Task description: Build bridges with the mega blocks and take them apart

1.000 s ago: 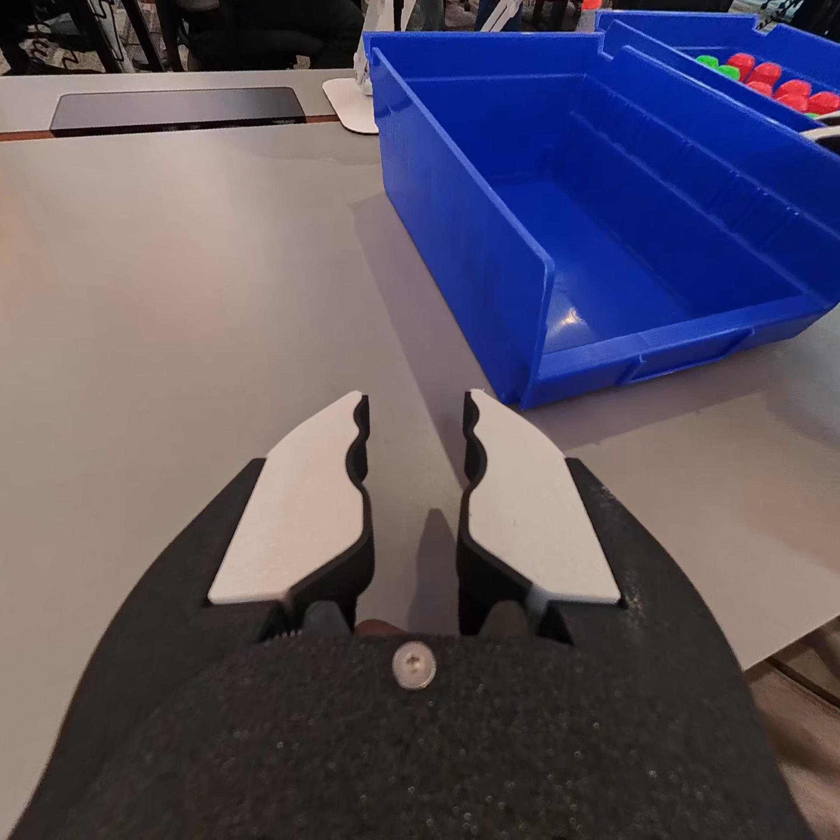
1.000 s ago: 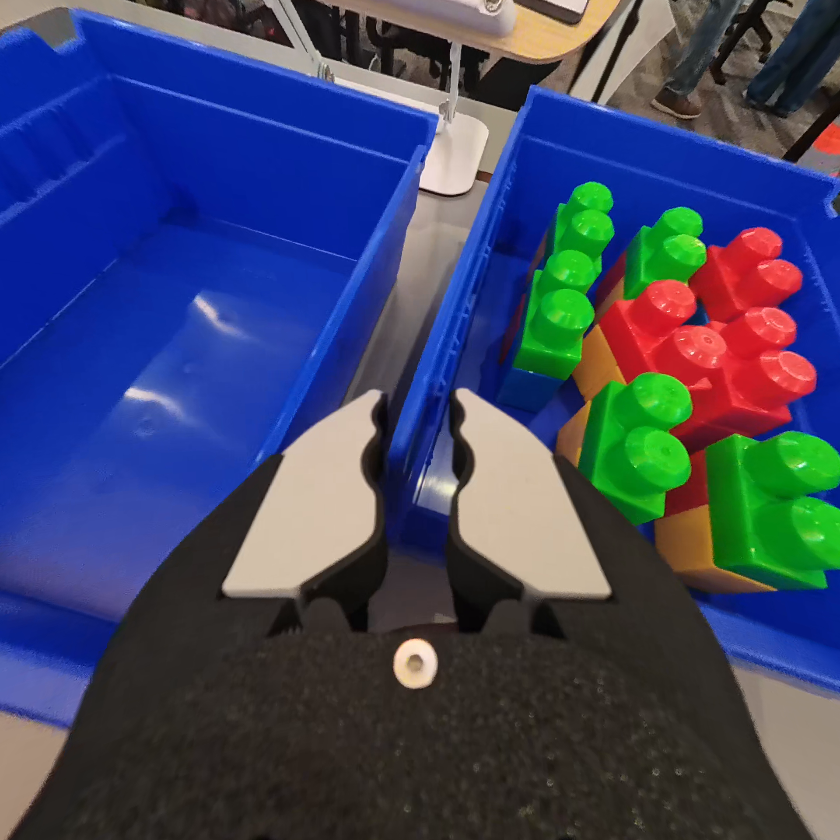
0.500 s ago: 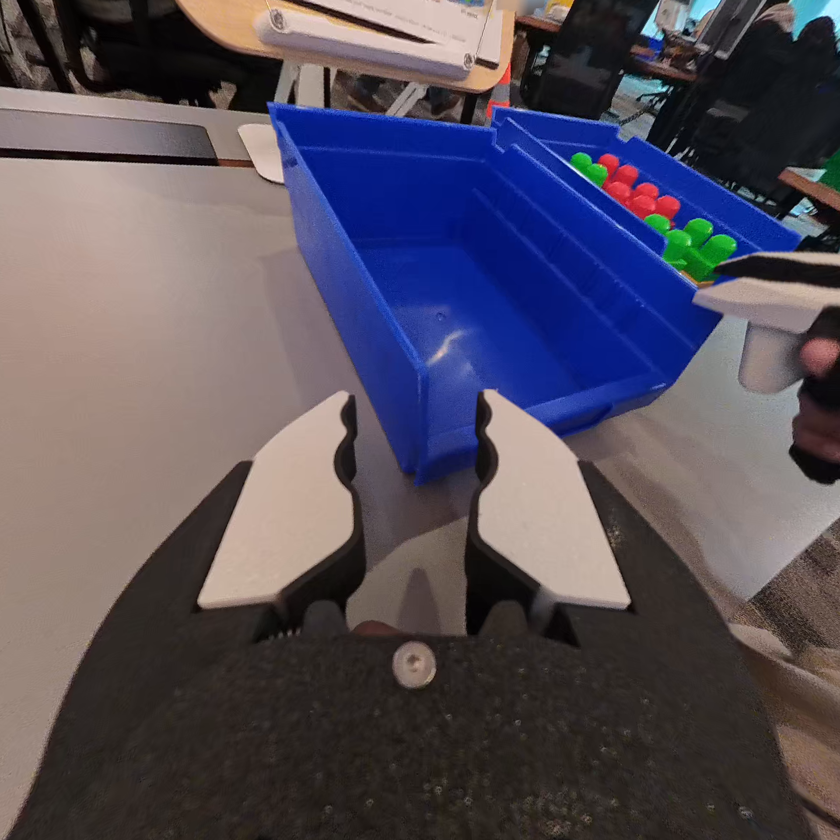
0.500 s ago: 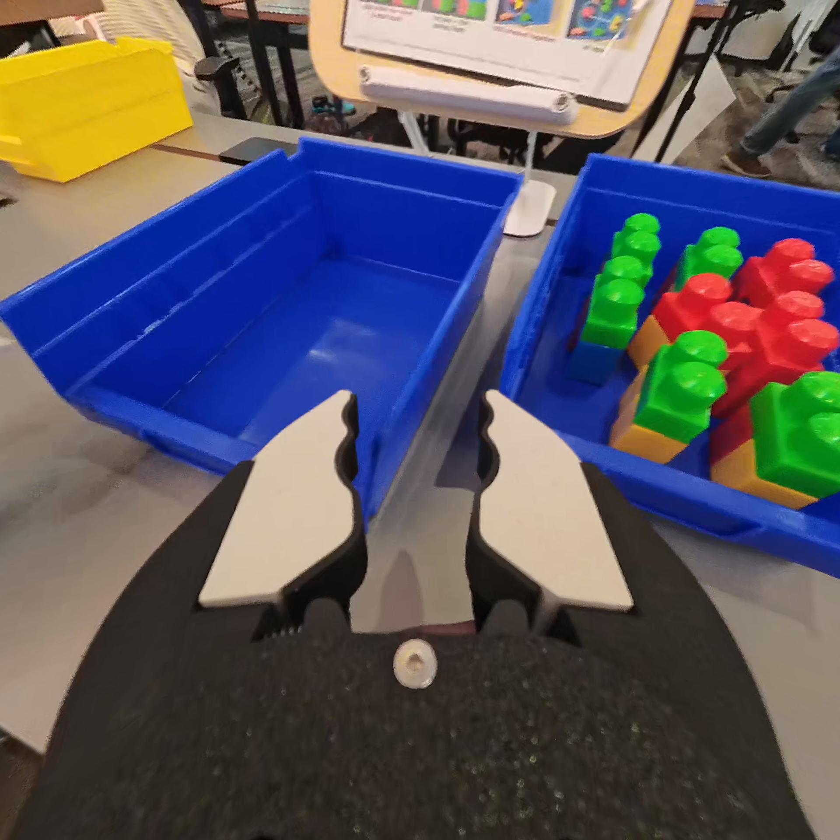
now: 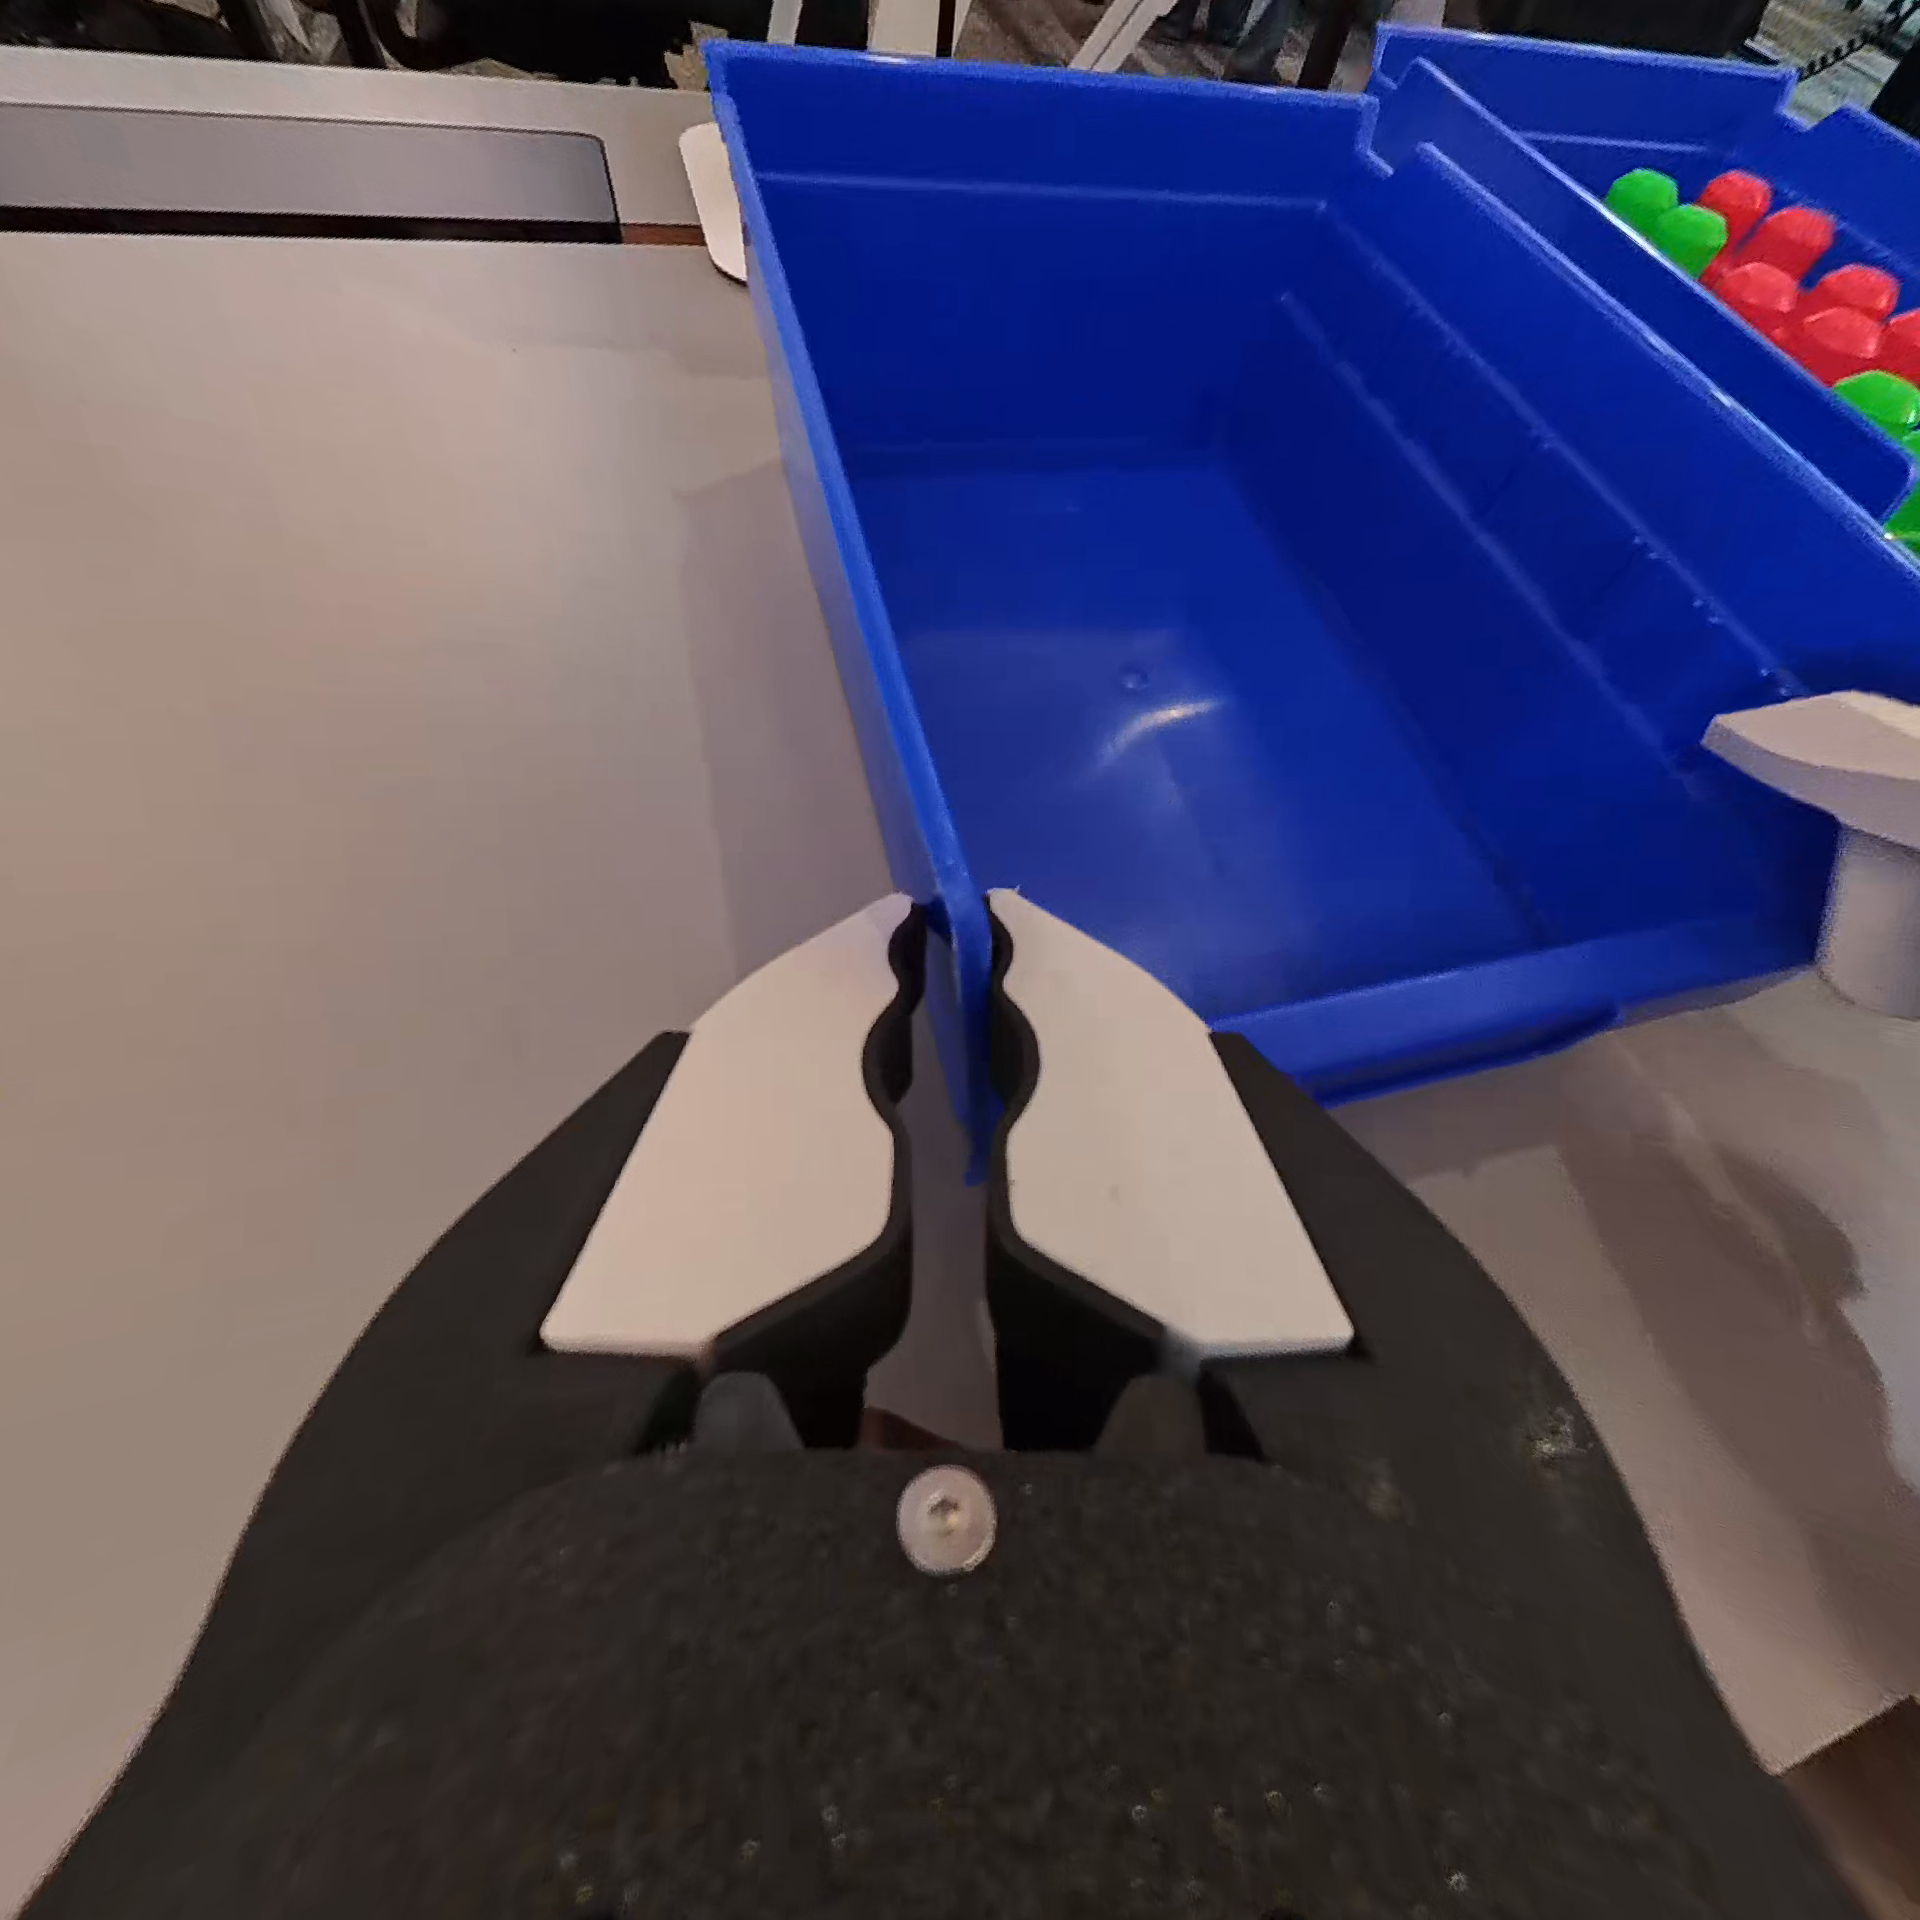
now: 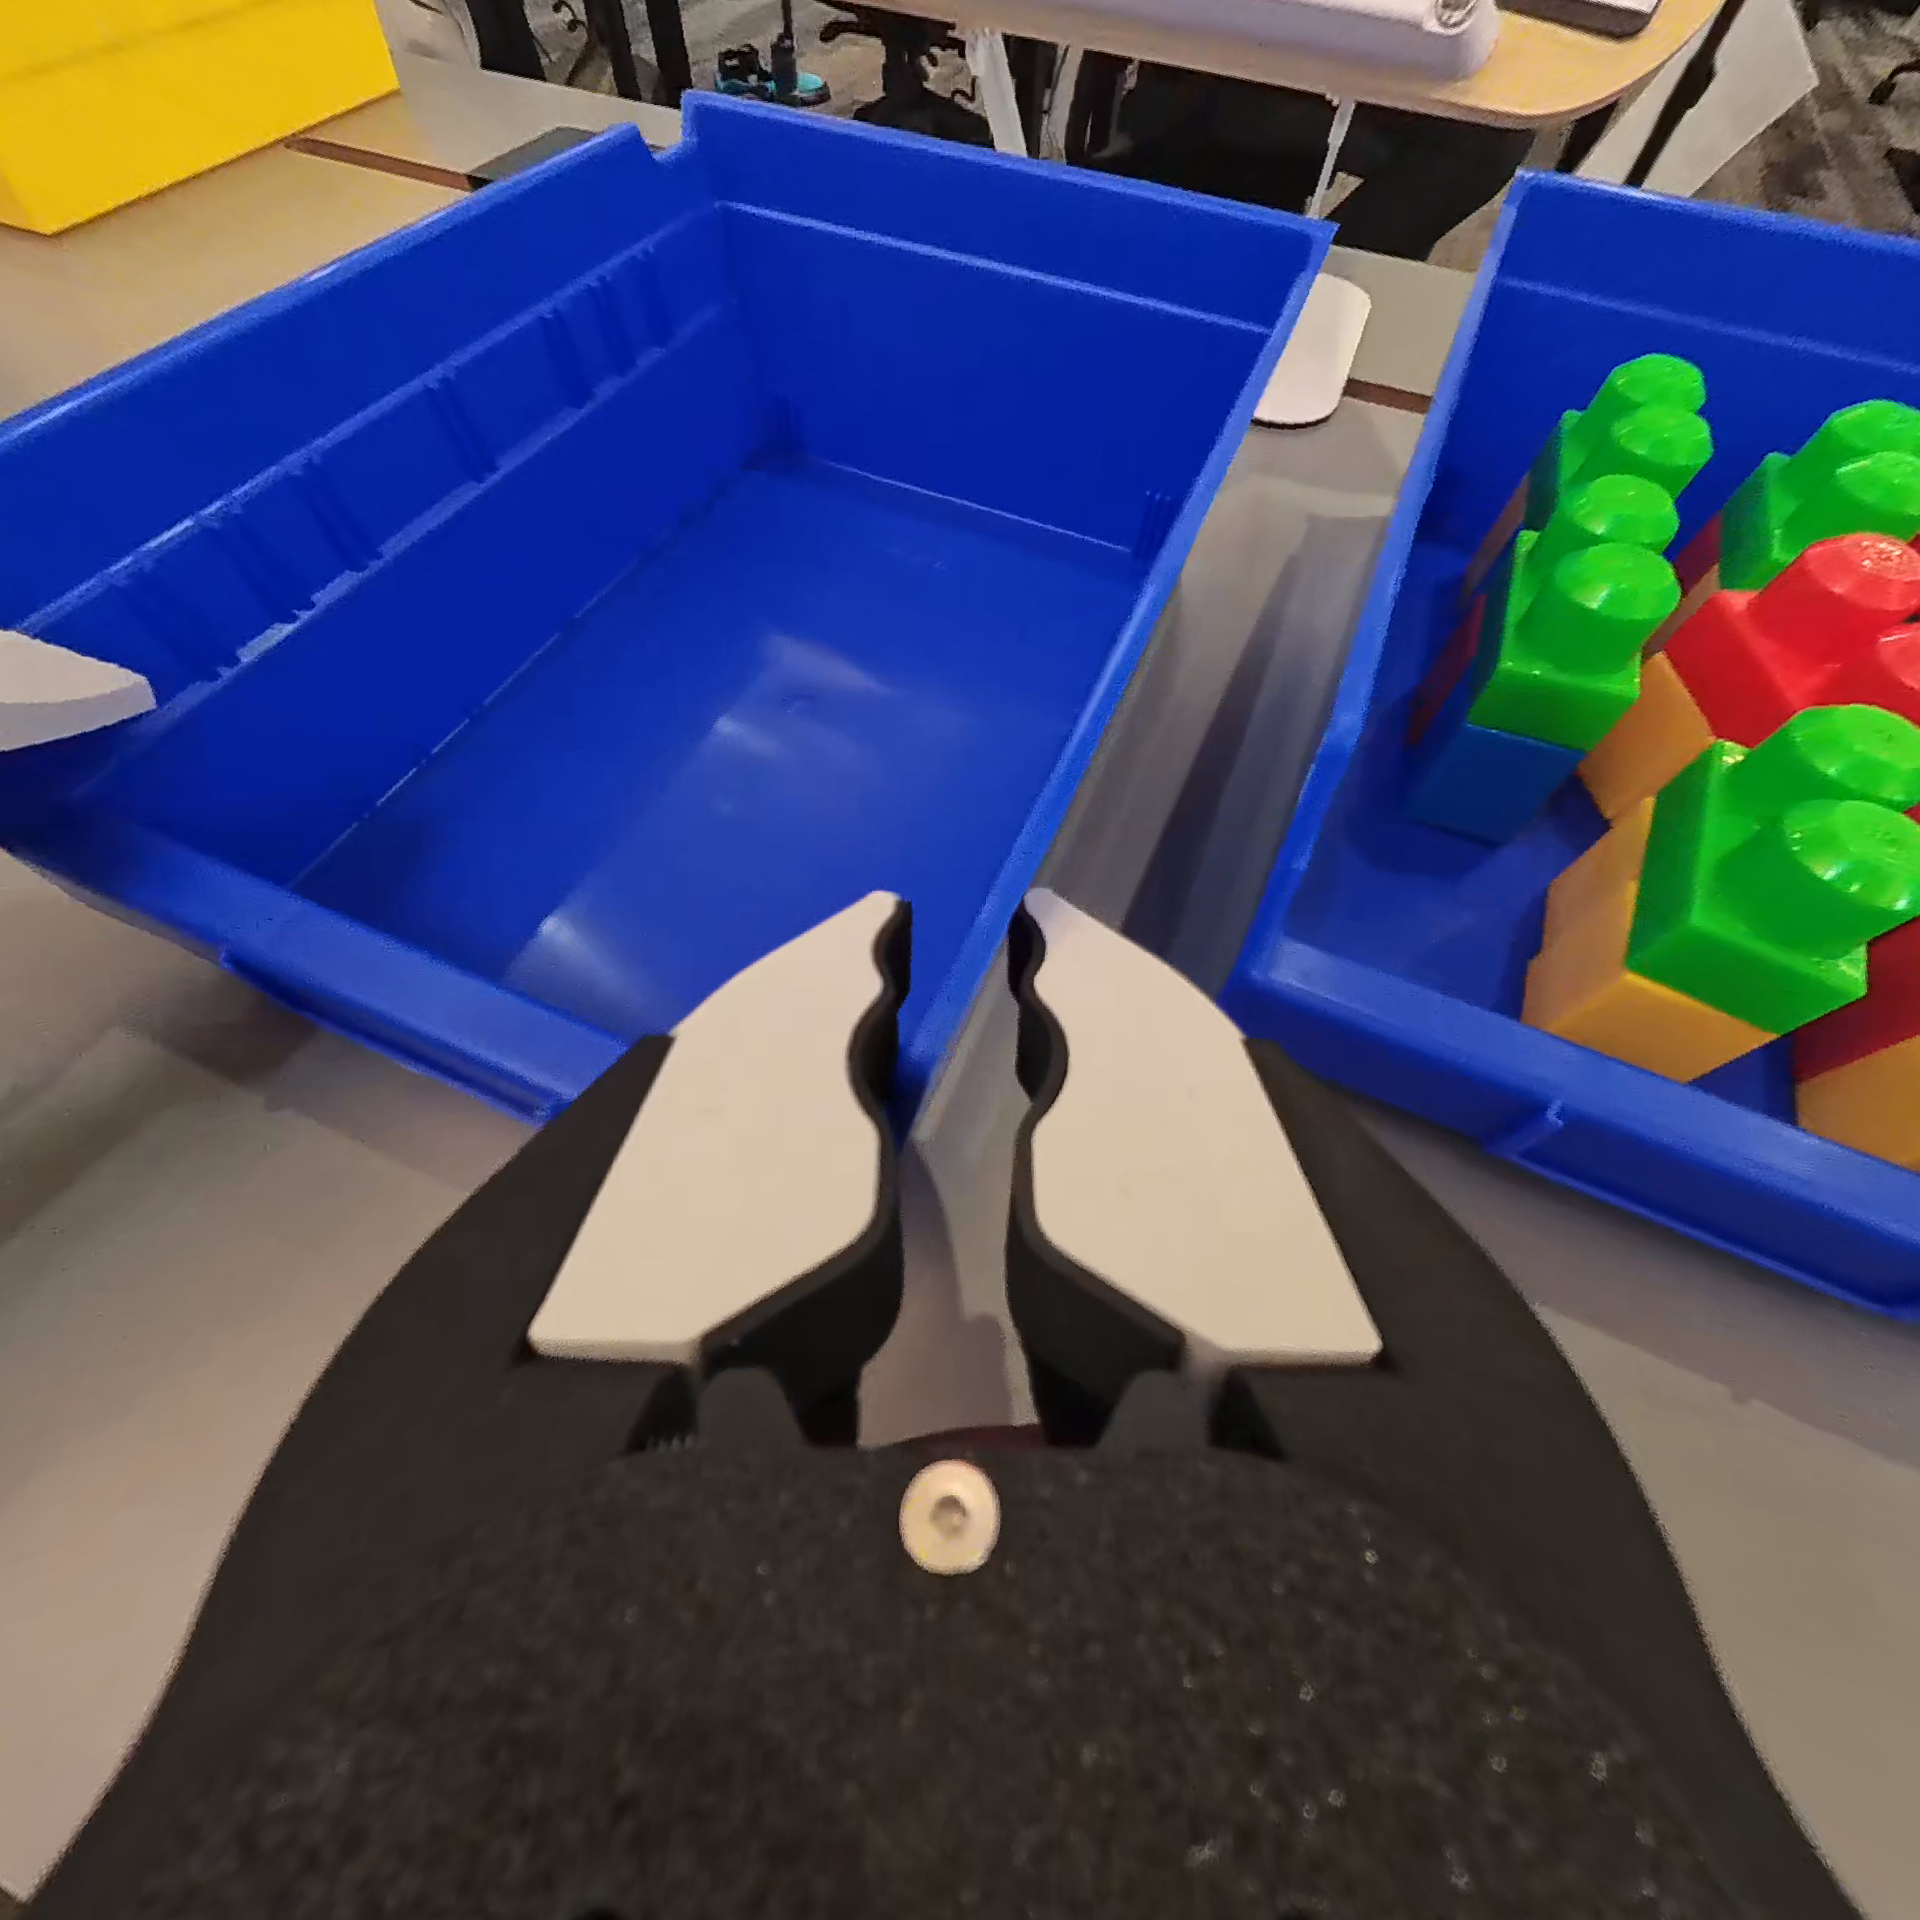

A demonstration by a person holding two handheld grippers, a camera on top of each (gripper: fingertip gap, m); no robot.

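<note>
The left tongs (image 5: 951, 914) are pinched onto the near left corner wall of the empty blue plastic bin (image 5: 1195, 665), while the right tongs (image 6: 961, 914) straddle its near right wall, narrow, perhaps not yet gripping. An uneven pull could twist the bin or let the thin wall slip free. The green, red and orange mega blocks (image 6: 1756, 748) lie in the neighbouring blue plastic bin (image 6: 1382, 717) on the grey bench (image 5: 416, 623), right of both tongs.

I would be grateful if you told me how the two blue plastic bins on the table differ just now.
The left blue plastic bin holds nothing; the right blue plastic bin holds green, red and orange mega blocks. The left gripper is shut on the left bin's front corner and the right gripper straddles its other corner; none touches the right bin. Both share colour and shape.
</note>
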